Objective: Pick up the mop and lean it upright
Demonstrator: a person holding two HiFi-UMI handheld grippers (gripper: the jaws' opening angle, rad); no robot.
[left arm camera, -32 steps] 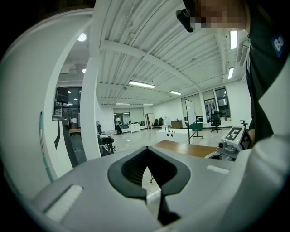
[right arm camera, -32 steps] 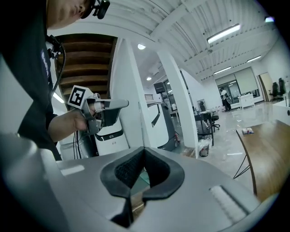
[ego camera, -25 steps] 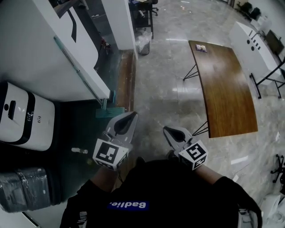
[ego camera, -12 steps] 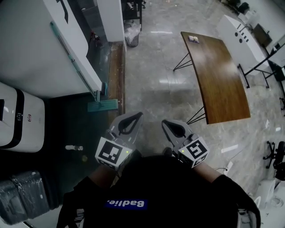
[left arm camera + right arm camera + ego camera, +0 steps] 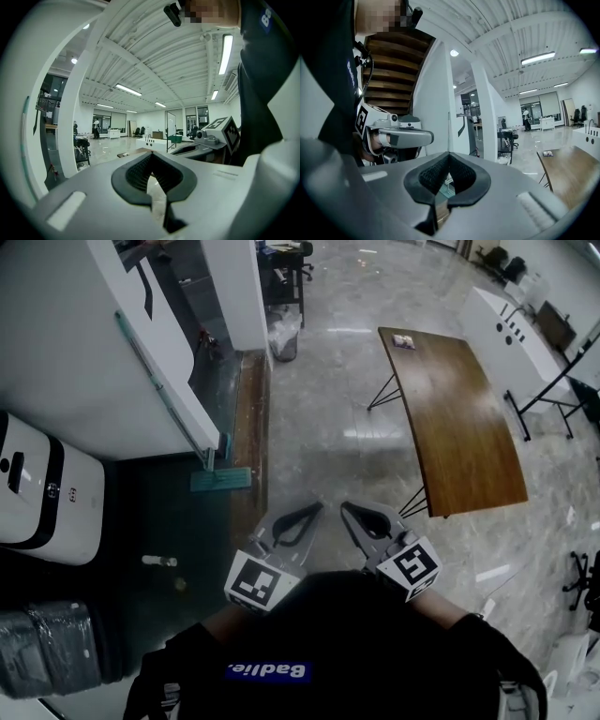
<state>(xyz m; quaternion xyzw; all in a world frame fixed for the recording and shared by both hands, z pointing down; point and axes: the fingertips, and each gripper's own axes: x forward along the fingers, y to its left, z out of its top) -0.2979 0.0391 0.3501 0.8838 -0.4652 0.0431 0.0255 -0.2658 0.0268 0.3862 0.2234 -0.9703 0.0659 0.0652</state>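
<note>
The mop stands leaning on the white wall in the head view: its teal handle (image 5: 159, 390) runs down to the flat teal head (image 5: 220, 481) on the dark floor. Both grippers are held close in front of the person's chest, well short of the mop. My left gripper (image 5: 314, 509) is shut with nothing in it, its tips nearly level (image 5: 151, 154). Just to its right, my right gripper (image 5: 349, 509) is shut and empty too (image 5: 449, 154). Each gripper view shows the other gripper beside it.
A long wooden table (image 5: 459, 418) on thin black legs stands at the right. A white appliance (image 5: 37, 493) and a wrapped grey bundle (image 5: 47, 662) sit at the left. A small bottle (image 5: 157, 562) lies on the dark floor. A lined bin (image 5: 284, 334) stands further back.
My left gripper has swung right, closer to the right gripper. The mop has stayed leaning on the wall.
</note>
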